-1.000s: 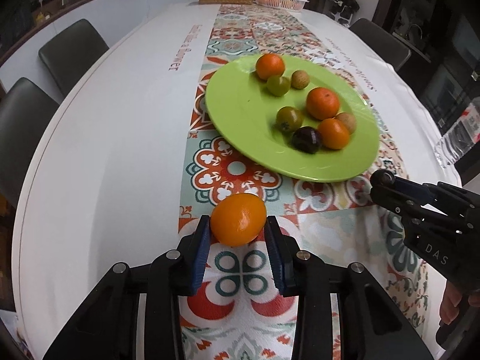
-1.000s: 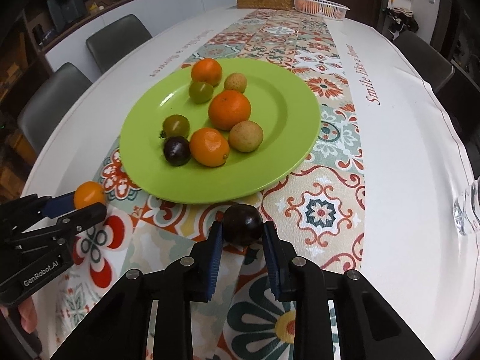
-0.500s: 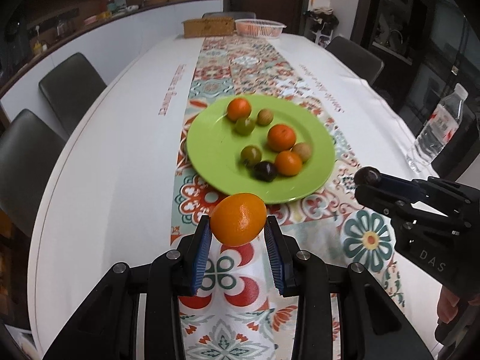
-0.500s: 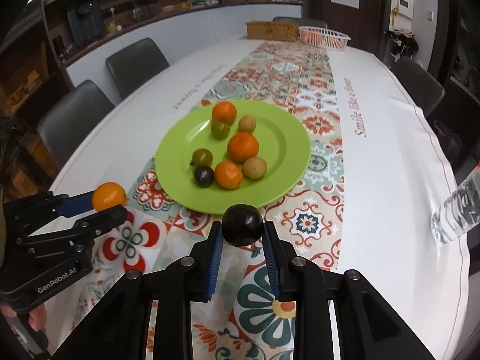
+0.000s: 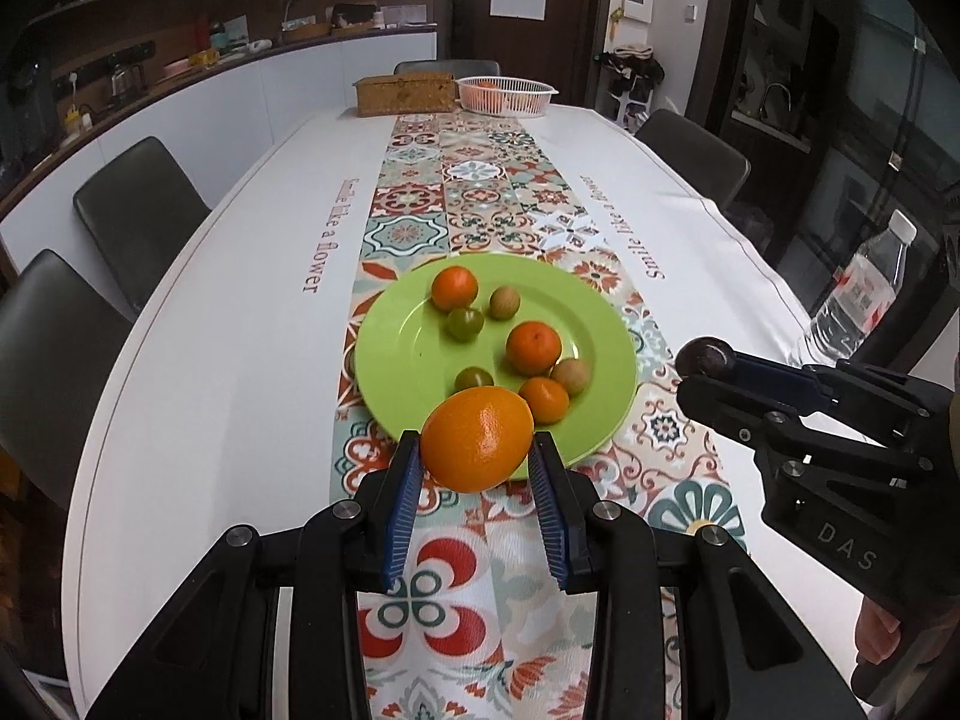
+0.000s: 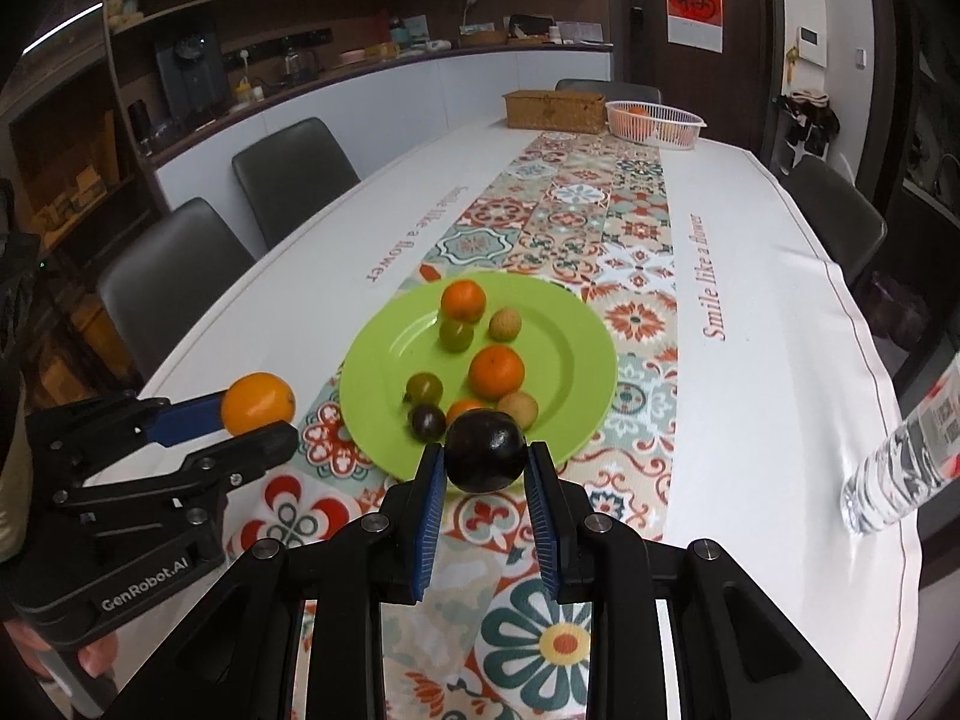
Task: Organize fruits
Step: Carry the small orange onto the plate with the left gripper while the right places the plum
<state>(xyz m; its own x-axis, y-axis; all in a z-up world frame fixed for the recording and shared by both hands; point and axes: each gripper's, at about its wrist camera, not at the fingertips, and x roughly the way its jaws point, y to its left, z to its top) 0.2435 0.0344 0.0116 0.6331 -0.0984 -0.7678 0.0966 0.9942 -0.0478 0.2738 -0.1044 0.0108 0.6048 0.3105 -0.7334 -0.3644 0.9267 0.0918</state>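
My left gripper (image 5: 474, 468) is shut on an orange (image 5: 477, 439) and holds it in the air above the near rim of the green plate (image 5: 396, 360). My right gripper (image 6: 486, 471) is shut on a dark plum (image 6: 486, 450), also lifted before the plate (image 6: 582, 360). The plate holds several small fruits: oranges, green tomatoes, brown longans and a dark plum (image 6: 427, 421). The left gripper with its orange (image 6: 257, 402) shows at the left of the right wrist view. The right gripper with its plum (image 5: 705, 355) shows at the right of the left wrist view.
The table has a white cloth with a patterned runner (image 5: 480, 204). A wicker box (image 5: 405, 93) and a white basket (image 5: 504, 97) with fruit stand at the far end. A water bottle (image 5: 858, 300) stands at the right edge. Dark chairs (image 5: 138, 210) line both sides.
Both grippers have lifted up and back from the table with their fruits held. The plate now looks farther and smaller, and more of the room shows.
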